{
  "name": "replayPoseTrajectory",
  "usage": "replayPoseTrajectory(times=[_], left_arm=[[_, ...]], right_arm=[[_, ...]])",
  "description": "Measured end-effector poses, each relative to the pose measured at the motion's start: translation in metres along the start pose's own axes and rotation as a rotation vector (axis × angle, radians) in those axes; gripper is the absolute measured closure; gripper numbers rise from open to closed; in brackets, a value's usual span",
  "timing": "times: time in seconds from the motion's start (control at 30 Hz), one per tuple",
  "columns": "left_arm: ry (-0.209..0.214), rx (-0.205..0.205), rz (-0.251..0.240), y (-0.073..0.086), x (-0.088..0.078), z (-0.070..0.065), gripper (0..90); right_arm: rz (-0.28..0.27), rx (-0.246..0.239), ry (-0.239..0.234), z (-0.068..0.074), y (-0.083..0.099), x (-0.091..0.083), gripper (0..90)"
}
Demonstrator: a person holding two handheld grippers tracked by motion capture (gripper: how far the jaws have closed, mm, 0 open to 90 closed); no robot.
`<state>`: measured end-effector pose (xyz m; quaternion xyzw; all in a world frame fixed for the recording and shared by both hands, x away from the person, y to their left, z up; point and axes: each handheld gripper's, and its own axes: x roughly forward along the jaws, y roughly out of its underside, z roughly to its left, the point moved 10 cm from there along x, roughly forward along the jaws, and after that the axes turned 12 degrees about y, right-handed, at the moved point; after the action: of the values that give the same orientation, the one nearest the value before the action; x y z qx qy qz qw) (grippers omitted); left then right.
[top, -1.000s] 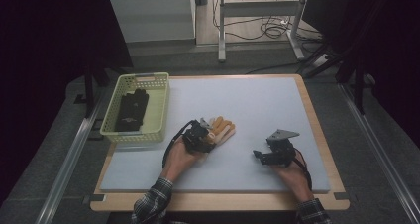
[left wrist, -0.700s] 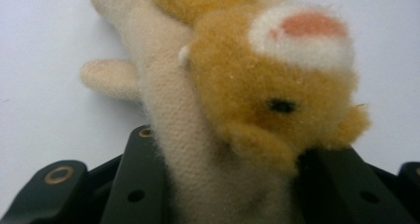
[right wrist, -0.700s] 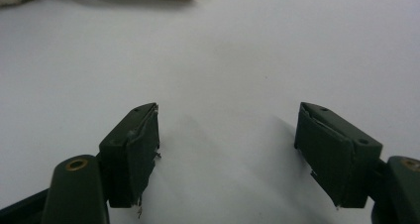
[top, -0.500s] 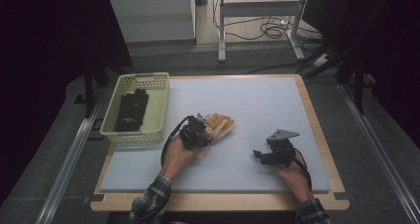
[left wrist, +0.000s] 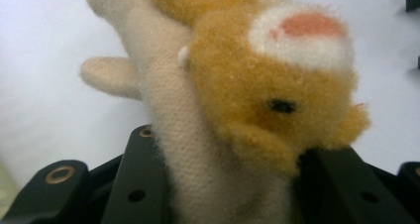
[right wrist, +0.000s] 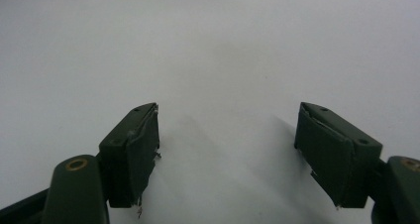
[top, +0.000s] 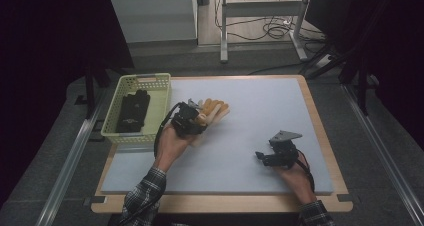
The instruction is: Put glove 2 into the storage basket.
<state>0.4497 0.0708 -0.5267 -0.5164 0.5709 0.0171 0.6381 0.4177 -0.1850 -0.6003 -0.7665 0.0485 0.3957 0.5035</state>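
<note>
We see a wide stretch of bare white mat (top: pixel 260 116) between our two hands, with nothing lying on it. The far right part of the mat, up to the wooden table edge (top: pixel 320 131), is bare too. Ahead of our right gripper (right wrist: pixel 228 154), whose jaws stand wide apart, the mat runs on unbroken in the right gripper view. On the left side the way is tighter: the yellow basket (top: pixel 162 103) stands at the mat's left edge, a black object (top: pixel 134 111) lying inside it, and our left gripper (top: pixel 192 117) with the plush toy (top: pixel 214 110) sits just beside the basket's right wall, leaving only a narrow gap there.
</note>
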Motion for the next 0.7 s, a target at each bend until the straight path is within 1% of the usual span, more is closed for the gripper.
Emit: replayPoseTrajectory(times=[0.1,0.2,0.27,0.37,0.4,0.5,0.7], left_arm=[[-0.023,-0.020,-0.016,-0.005,-0.012,0.010,61.5],[-0.051,-0.046,-0.029,-0.008,-0.027,0.022,61.4],[-0.079,-0.059,-0.032,-0.009,-0.039,0.033,61.5],[-0.119,-0.093,-0.046,-0.010,-0.054,0.049,61.4],[-0.127,-0.102,-0.049,-0.010,-0.058,0.053,61.4],[-0.167,-0.136,-0.061,-0.007,-0.071,0.071,61.4],[-0.250,-0.210,-0.082,0.004,-0.094,0.109,60.9]], right_arm=[[0.000,-0.001,0.001,0.000,0.000,0.000,24.8],[-0.001,-0.001,0.001,0.000,0.000,0.000,24.8],[-0.001,-0.002,0.000,0.000,0.000,0.000,24.8],[-0.001,-0.003,0.002,0.000,0.000,0.000,24.8],[-0.002,-0.003,0.002,0.000,0.000,0.000,24.8],[-0.002,-0.003,0.001,0.000,0.000,0.000,24.8],[-0.004,-0.002,0.002,0.000,0.000,0.000,24.8]])
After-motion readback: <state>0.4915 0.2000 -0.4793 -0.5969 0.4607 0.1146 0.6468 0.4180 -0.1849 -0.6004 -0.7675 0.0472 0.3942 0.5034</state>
